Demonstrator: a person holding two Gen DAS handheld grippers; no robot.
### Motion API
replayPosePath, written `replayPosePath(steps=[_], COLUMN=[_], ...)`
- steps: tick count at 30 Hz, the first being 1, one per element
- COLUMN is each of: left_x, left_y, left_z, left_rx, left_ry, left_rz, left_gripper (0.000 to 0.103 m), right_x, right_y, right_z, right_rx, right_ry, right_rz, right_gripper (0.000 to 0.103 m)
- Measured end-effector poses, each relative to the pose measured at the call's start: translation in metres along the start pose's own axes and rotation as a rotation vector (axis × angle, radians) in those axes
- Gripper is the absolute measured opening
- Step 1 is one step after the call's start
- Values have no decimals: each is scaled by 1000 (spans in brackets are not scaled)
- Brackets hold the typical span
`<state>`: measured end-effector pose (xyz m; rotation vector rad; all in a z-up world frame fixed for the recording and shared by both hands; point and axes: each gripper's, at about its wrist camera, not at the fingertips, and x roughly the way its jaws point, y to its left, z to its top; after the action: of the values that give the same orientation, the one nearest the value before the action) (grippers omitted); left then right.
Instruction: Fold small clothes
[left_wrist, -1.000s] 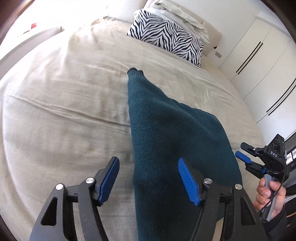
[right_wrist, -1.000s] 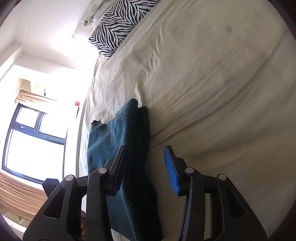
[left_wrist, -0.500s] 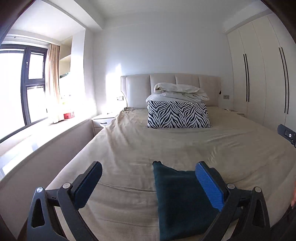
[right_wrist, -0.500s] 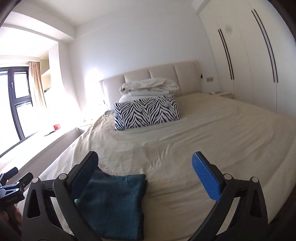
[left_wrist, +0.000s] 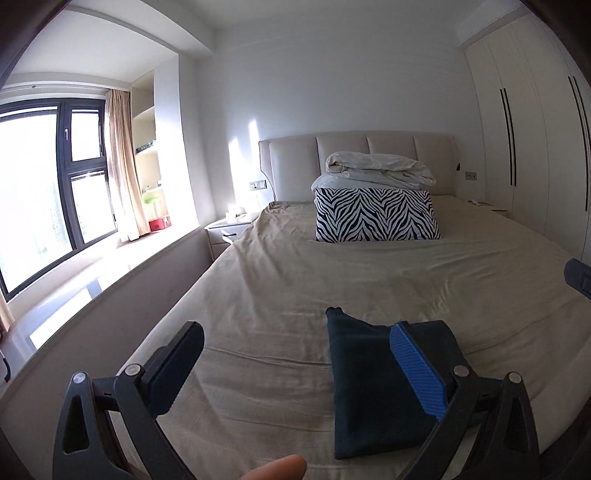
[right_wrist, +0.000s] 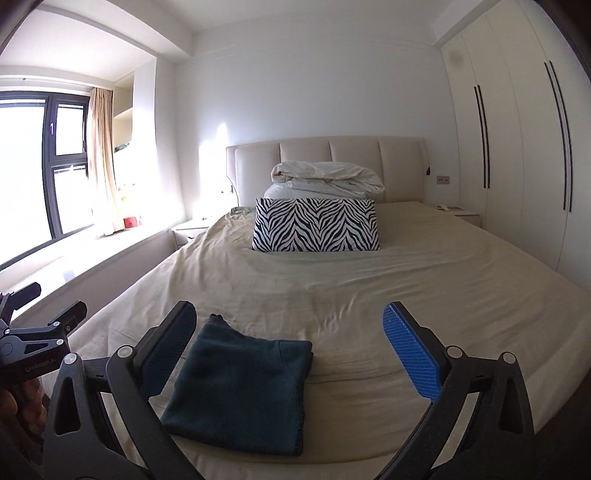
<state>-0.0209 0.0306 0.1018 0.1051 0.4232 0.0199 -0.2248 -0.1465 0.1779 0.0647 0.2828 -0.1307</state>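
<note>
A dark teal knit garment (left_wrist: 373, 391) lies folded flat on the beige bed sheet (left_wrist: 280, 295) near the bed's foot; it also shows in the right wrist view (right_wrist: 243, 384). My left gripper (left_wrist: 299, 373) is open and empty, held above the bed's foot to the left of the garment. My right gripper (right_wrist: 295, 354) is open and empty, held over the garment's right side without touching it. The left gripper also appears at the left edge of the right wrist view (right_wrist: 40, 325).
A zebra-print pillow (left_wrist: 376, 219) and a bundled white duvet (left_wrist: 380, 171) sit at the headboard. A window sill (left_wrist: 85, 273) and window run along the left. White wardrobe doors (right_wrist: 517, 147) line the right wall. A nightstand (left_wrist: 229, 225) stands left of the bed.
Both grippers have lifted from looking down at the garment to looking level across the bed, and their jaws have spread wider. The garment lies folded and released.
</note>
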Motion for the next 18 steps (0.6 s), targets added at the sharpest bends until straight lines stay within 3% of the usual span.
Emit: replayPosePath(steps=[5,9,18], left_x=[42,63,78], left_y=[-10,-16,-16], left_z=[-37,-62,-90], left_rx=[-24,-17,-32], left_ry=[227,347,429], left_rz=[-84,-97,-103], left_gripper=[103,103,103], right_x=[38,65,102], right_y=[1,4,-4], right_z=[-34,-64,-111], right_rx=[54,11,35], right_ry=[207,294,432], right_rz=[-22,-88,-116], right_gripper=[103,103,103])
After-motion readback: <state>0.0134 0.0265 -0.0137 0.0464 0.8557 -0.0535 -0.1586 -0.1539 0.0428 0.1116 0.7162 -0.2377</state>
